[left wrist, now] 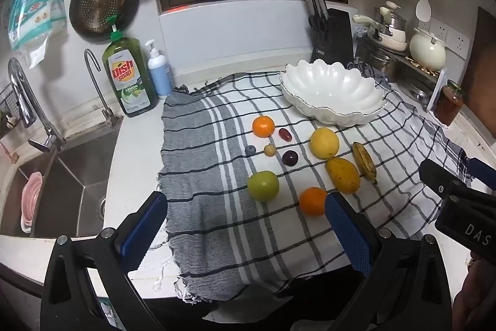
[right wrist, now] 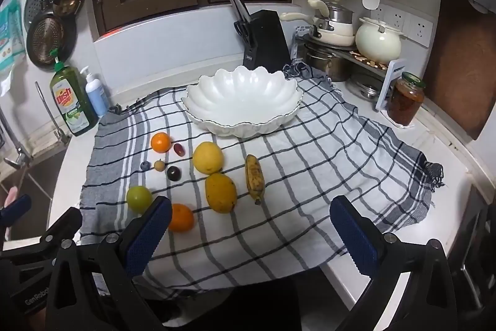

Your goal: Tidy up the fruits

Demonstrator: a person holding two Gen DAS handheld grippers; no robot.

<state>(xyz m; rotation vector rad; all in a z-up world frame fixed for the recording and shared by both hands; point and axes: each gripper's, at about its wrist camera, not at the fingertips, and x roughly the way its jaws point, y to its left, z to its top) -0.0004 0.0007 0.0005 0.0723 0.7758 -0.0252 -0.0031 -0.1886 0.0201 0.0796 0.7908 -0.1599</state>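
Fruits lie on a checked cloth (left wrist: 217, 222): a green apple (left wrist: 263, 185), an orange (left wrist: 312, 200), a mango (left wrist: 342, 175), a banana (left wrist: 365, 162), a lemon (left wrist: 324, 143), a mandarin (left wrist: 263, 126), two dark plums, a blueberry and a small tan fruit. An empty white scalloped bowl (left wrist: 333, 92) stands behind them; it also shows in the right wrist view (right wrist: 241, 104). My left gripper (left wrist: 245, 225) is open, above the cloth's near edge, in front of the apple and orange. My right gripper (right wrist: 251, 231) is open, near the front right of the cloth, with the orange (right wrist: 181, 217) beside its left finger.
A sink (left wrist: 62, 176) with taps lies left. Dish soap (left wrist: 130, 76) and a pump bottle (left wrist: 158, 72) stand at the back left. A knife block (right wrist: 266, 39), pots on a rack (right wrist: 341, 36) and a jar (right wrist: 406, 103) stand at the back right.
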